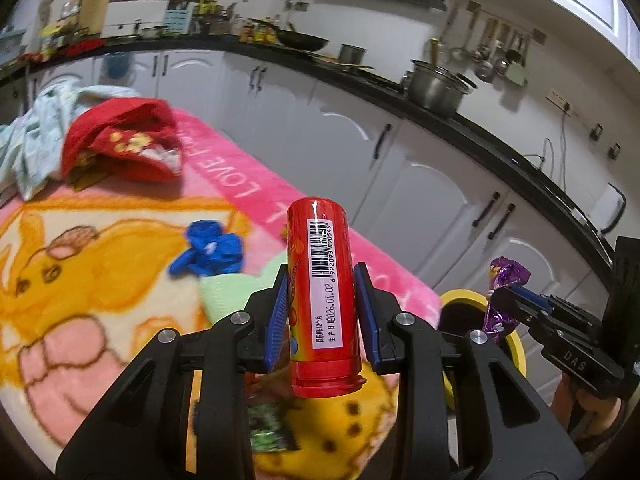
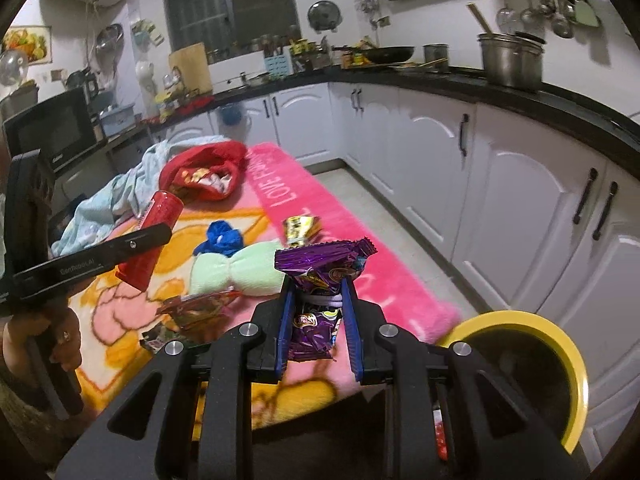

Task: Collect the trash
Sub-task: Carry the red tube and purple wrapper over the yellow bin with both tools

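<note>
at the lower right of the right wrist view we see the yellow-rimmed bin, its dark inside showing only a small red-and-white scrap. our left gripper tilts downward above the pink blanket, pads clamped on an upright red tube. our right gripper, angled down beside the bin, pinches a crumpled purple wrapper. more wrappers lie on the blanket.

One red tube, one purple wrapper, one yellow-rimmed bin. On the blanket: one gold wrapper, one blue wad, one green cloth.
</note>
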